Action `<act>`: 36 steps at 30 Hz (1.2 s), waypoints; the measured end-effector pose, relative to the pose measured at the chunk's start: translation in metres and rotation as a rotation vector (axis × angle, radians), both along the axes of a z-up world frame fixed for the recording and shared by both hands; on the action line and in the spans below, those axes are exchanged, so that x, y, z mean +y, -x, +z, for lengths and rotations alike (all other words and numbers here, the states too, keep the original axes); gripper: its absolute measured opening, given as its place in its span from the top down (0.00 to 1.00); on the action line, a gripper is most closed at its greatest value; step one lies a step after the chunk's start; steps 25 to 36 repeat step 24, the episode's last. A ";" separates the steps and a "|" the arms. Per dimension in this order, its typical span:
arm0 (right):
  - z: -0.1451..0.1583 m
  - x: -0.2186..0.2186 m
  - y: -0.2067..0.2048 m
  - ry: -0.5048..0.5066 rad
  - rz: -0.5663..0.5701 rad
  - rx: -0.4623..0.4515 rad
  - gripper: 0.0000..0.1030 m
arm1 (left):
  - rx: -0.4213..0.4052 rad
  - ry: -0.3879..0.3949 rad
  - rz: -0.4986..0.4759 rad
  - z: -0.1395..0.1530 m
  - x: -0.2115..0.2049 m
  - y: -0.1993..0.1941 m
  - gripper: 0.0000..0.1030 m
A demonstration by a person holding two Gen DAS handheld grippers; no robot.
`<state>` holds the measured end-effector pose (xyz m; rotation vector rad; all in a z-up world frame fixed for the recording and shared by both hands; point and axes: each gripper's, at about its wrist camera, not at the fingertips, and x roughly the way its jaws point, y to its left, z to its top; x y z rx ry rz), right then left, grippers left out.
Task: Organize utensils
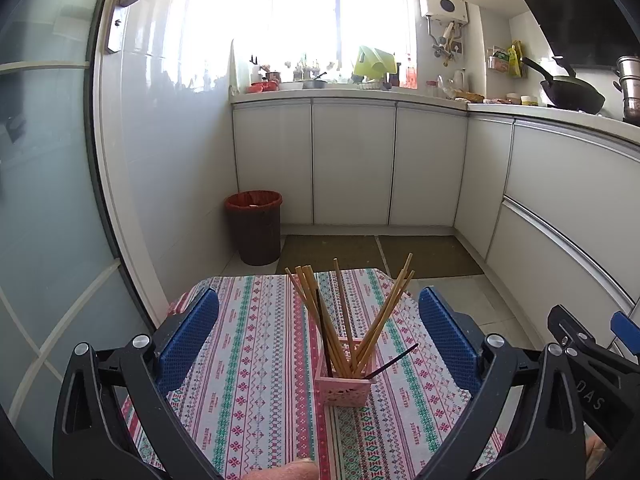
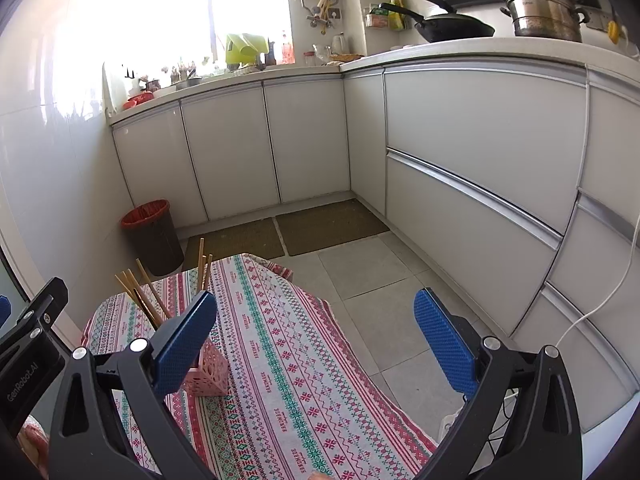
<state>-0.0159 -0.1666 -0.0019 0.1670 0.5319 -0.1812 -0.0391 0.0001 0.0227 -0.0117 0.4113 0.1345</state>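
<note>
From the left wrist, the left gripper has its jaws wide apart and holds nothing. Between its fingers stands a pink basket full of chopsticks on the striped tablecloth. A brown bin sits behind on the floor. From the right wrist, the right gripper is wide apart too, holding nothing. Its left finger hides part of the basket.

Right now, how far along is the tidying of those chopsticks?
It looks nearly or fully done. The wooden chopsticks and two dark chopsticks all stand in the pink holder on the patterned tablecloth. Nothing is in hand: the left gripper and right gripper are both open. No loose utensils show, so little seems left.
</note>
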 end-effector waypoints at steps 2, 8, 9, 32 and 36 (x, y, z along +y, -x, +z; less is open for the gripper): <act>-0.001 0.000 -0.001 0.000 0.001 0.005 0.06 | 0.003 0.000 0.003 -0.001 0.000 0.000 0.07; -0.002 0.002 -0.001 0.005 0.005 0.010 0.07 | 0.009 0.000 0.017 -0.002 0.002 -0.002 0.08; -0.002 0.002 -0.001 0.005 0.005 0.010 0.06 | 0.008 0.004 0.011 -0.002 0.002 -0.002 0.10; -0.004 0.002 -0.001 0.003 0.000 0.011 0.06 | 0.021 -0.002 -0.011 -0.003 -0.002 -0.003 0.07; -0.004 0.002 -0.001 0.003 0.000 0.011 0.06 | 0.021 -0.002 -0.011 -0.003 -0.002 -0.003 0.07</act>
